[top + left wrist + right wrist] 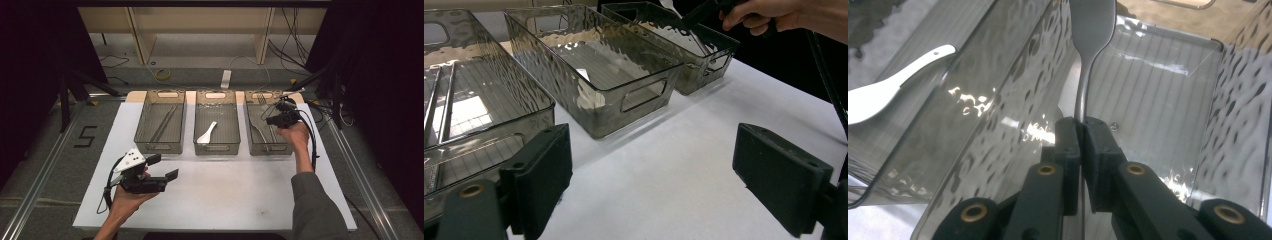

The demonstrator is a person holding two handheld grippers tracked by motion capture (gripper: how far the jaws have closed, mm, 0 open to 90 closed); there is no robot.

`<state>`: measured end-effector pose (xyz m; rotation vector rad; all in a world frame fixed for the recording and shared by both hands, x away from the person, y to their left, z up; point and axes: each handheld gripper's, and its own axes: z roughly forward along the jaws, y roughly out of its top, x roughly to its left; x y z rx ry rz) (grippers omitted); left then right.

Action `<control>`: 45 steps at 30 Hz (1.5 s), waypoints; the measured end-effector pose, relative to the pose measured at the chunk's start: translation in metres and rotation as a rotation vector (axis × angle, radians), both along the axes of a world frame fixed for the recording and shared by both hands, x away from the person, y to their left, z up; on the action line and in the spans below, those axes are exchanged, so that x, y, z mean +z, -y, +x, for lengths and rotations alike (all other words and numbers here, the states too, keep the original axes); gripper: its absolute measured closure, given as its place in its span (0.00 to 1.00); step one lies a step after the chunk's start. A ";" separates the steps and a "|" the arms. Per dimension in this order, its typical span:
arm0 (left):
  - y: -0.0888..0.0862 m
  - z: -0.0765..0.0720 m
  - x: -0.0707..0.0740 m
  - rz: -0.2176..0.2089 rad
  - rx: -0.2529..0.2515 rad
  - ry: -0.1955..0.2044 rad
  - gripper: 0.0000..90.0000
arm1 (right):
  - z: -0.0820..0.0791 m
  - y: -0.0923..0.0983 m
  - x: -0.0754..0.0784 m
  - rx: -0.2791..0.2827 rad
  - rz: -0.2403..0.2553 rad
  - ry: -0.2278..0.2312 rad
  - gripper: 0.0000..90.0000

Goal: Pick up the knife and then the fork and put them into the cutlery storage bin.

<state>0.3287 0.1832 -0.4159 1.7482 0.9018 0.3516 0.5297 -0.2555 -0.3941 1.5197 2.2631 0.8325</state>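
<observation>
My right gripper [277,119] hangs over the right bin [250,145], shut on the handle of a metal fork [262,102]. The right gripper view has the black jaws [1080,122] pressed together on the fork's thin stem [1083,75], whose wider end points away over the bin's ribbed floor [1158,100]. At the front left, my left gripper [164,166] is held just above the white board [225,190]. It stands open, with its pads [541,175] wide apart and nothing between them. The right hand and its gripper [704,12] also appear far off in the left gripper view.
Three smoky plastic bins stand in a row at the back of the board. The left bin [160,147] holds chopsticks [165,122], and the middle bin [217,149] holds a white spoon [206,134]. Bare white board lies in front of the bins.
</observation>
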 end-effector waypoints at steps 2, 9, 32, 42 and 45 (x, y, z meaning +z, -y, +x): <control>0.000 0.000 0.000 0.000 0.000 0.000 0.17 | 0.000 0.000 -0.002 0.002 0.000 -0.004 0.96; 0.000 0.000 0.000 -0.003 -0.001 0.002 0.17 | -0.001 0.003 -0.010 -0.003 -0.001 -0.015 0.95; 0.000 0.000 0.000 -0.005 -0.003 -0.002 0.17 | -0.021 -0.007 0.003 0.047 0.077 0.013 0.52; 0.000 0.000 0.000 -0.009 -0.005 -0.004 0.17 | -0.053 -0.009 0.003 0.092 0.102 0.066 0.45; 0.000 0.000 0.000 -0.008 -0.004 -0.005 0.17 | -0.062 -0.009 0.005 0.106 0.119 0.084 0.44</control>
